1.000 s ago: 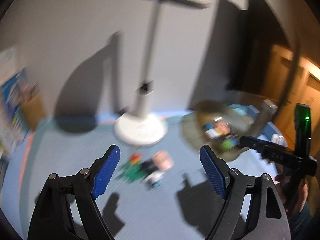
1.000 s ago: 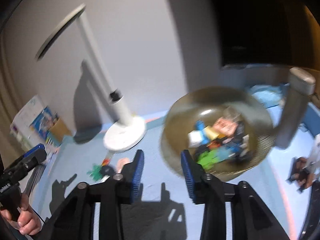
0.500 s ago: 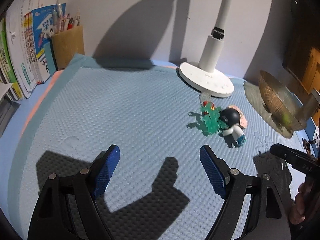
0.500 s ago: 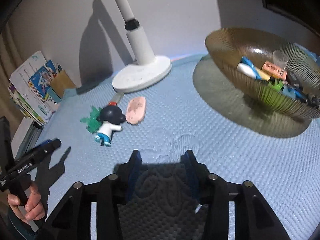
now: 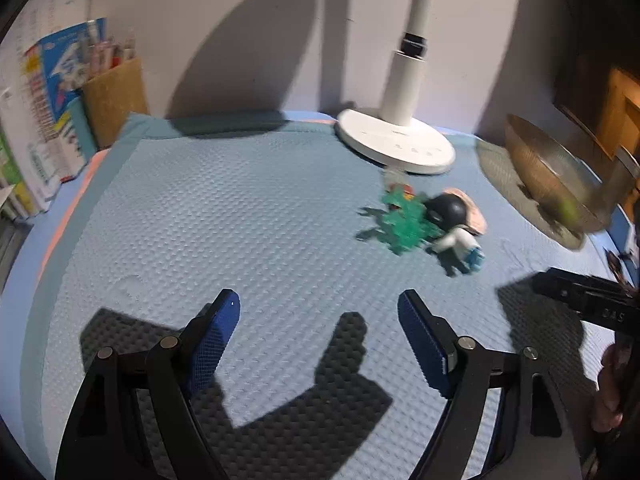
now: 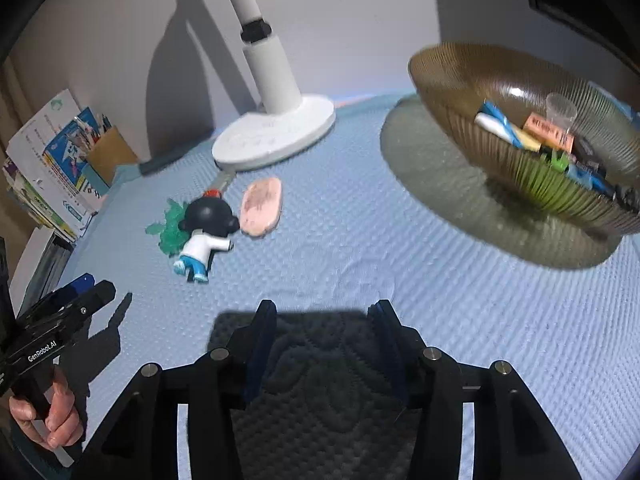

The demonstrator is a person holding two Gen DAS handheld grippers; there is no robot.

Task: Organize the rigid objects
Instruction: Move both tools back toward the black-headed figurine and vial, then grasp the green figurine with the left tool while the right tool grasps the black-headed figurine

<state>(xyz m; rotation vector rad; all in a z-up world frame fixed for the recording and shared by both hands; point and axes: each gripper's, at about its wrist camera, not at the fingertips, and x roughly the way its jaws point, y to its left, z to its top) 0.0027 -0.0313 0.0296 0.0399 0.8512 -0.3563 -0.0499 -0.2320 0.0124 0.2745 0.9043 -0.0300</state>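
A small figurine (image 6: 206, 236) with a black head, white coat and blue shoes lies on the blue mat (image 6: 360, 240). It rests against a green plastic piece (image 6: 172, 228). A pink oval piece (image 6: 262, 208) and a small red-capped tube (image 6: 218, 186) lie just past it. In the left wrist view the figurine (image 5: 452, 224) is ahead and to the right. My left gripper (image 5: 318, 300) hangs wide over bare mat, its jaws closing slightly on nothing. My right gripper (image 6: 324, 310) is low over the mat with its jaws opening and nothing between them. The ribbed brown bowl (image 6: 460, 80) at the right holds several small items.
A white lamp base (image 6: 276, 136) stands at the back of the mat, close behind the toys. Books and a brown pencil holder (image 5: 114, 100) line the left edge. A hand (image 6: 52, 420) holds the left gripper's handle at the lower left of the right wrist view.
Both grippers have come down and tilted toward the mat, then held still. The right jaws have spread wider. The toys lie where they were.
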